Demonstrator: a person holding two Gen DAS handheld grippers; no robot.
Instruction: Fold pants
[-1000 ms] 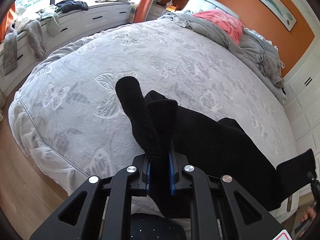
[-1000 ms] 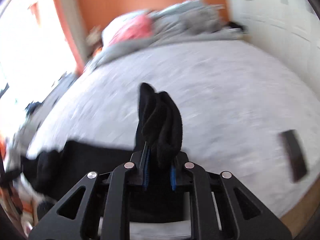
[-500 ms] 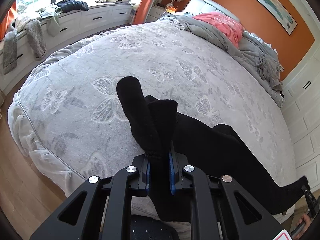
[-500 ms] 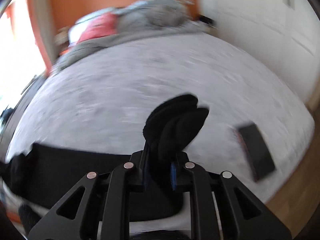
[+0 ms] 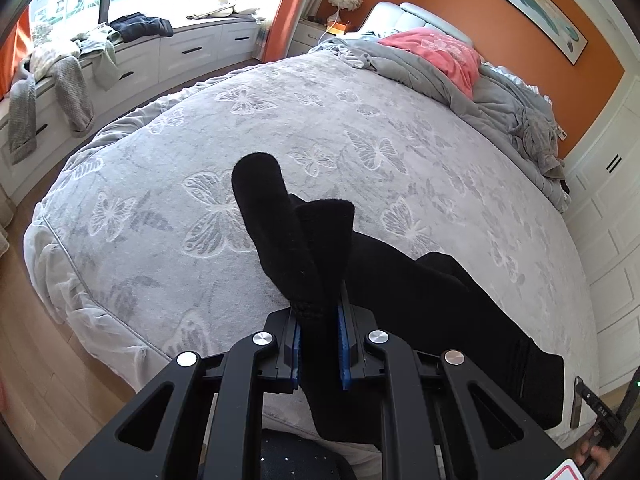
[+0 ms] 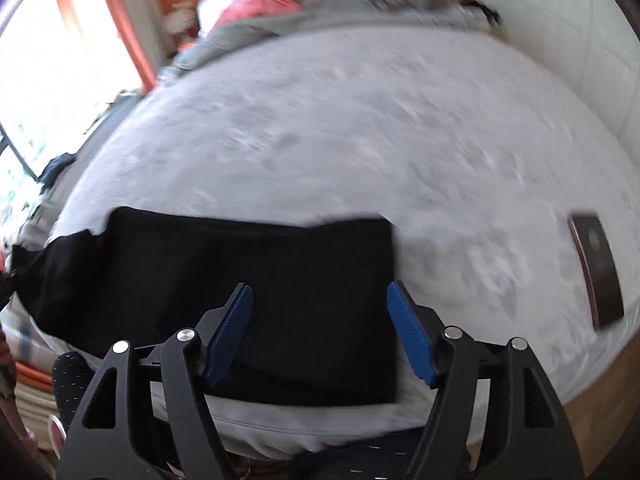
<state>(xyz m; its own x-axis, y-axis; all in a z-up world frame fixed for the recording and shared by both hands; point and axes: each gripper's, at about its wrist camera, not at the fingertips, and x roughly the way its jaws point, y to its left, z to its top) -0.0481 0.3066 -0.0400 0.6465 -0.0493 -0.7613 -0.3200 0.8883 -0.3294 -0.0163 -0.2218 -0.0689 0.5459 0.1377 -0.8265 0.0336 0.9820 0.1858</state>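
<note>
The left gripper (image 5: 319,334) is clenched on a bunched end of the black pants (image 5: 424,300), the cloth standing up in two thick rolls between its blue pads (image 5: 343,354); the right gripper (image 6: 320,330) has its fingers spread wide with nothing between them, hovering over the pants (image 6: 248,296).

No box, basket or bin shows in either view; the only storage is the white drawer unit (image 5: 188,50) under the window, its drawers closed, with grey and dark clothes (image 5: 68,76) heaped and draped over its top.

The pants lie along the near edge of the bed (image 5: 280,128), which has a grey butterfly-patterned cover; in the right wrist view they spread flat as a wide dark band, their right end square and straight, their left end running out toward the bed's left side; the near hem sits just inside the mattress edge. A dark phone-like slab (image 6: 596,272) lies near the bed's right edge, well apart from the pants.

Beyond the pants the cover is bare across the middle of the bed; a crumpled grey duvet (image 5: 440,80) and a pink cloth (image 5: 440,52) are piled at the head end by the orange wall (image 5: 480,8); white panelled doors (image 5: 612,220) stand beside the bed's right side; wood floor (image 5: 48,380) shows past the left corner. The right wrist view is blurred.
</note>
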